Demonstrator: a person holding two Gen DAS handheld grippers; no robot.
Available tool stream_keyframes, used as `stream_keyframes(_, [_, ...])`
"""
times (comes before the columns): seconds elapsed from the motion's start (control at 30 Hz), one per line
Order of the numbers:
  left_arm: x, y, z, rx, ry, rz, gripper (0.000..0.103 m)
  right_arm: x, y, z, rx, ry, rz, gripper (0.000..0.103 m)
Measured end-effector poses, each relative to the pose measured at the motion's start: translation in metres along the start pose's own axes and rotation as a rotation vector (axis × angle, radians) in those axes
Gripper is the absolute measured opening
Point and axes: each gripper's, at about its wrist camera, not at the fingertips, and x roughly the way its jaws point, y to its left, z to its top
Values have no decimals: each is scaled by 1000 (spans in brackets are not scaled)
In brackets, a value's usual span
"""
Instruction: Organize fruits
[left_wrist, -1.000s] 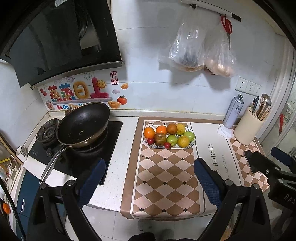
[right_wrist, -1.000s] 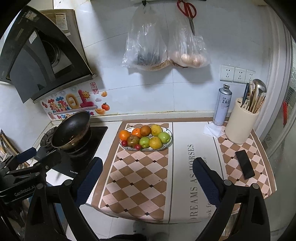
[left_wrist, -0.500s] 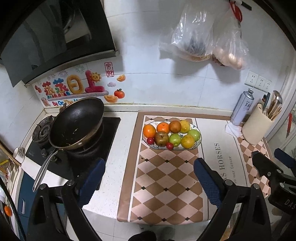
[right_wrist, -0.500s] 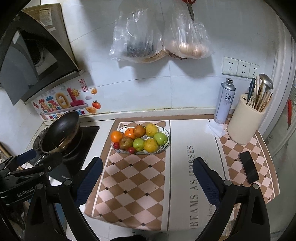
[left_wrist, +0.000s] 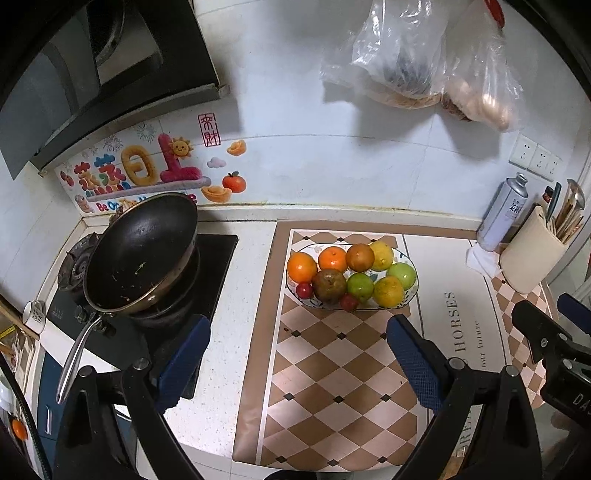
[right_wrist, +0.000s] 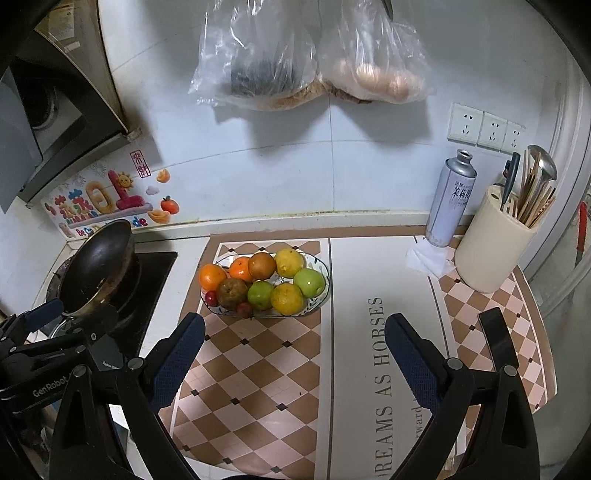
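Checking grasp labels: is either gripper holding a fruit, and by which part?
Nothing is held: left gripper and right gripper are both open, short of the fruit plate.

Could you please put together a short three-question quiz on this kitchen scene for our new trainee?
1. True or false: the left gripper is shut on a fruit.
2. Multiple choice: the plate of fruit rests on A) the stove, B) the checkered mat, C) the bare white counter.
3. Short answer: which tall item stands just left of the cream utensil holder in the right wrist view?

Key
1. False; both it and the right gripper are open and hold nothing, short of the plate.
2. B.
3. The silver spray can, standing on a white tissue.
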Motion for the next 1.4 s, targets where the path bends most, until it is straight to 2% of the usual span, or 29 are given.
stream_keyframes(0.23, [10, 3, -1, -8, 21, -11, 98, 11, 1, -4, 0, 15, -10, 102])
stream_keyframes(0.3, [11, 4, -1, -9, 22, -11, 103, 13, 2, -5, 0, 19, -13, 102])
stream_keyframes(1.4, [8, 8, -2, -17, 13, 10, 103, 11, -3, -11, 0, 19, -19, 103])
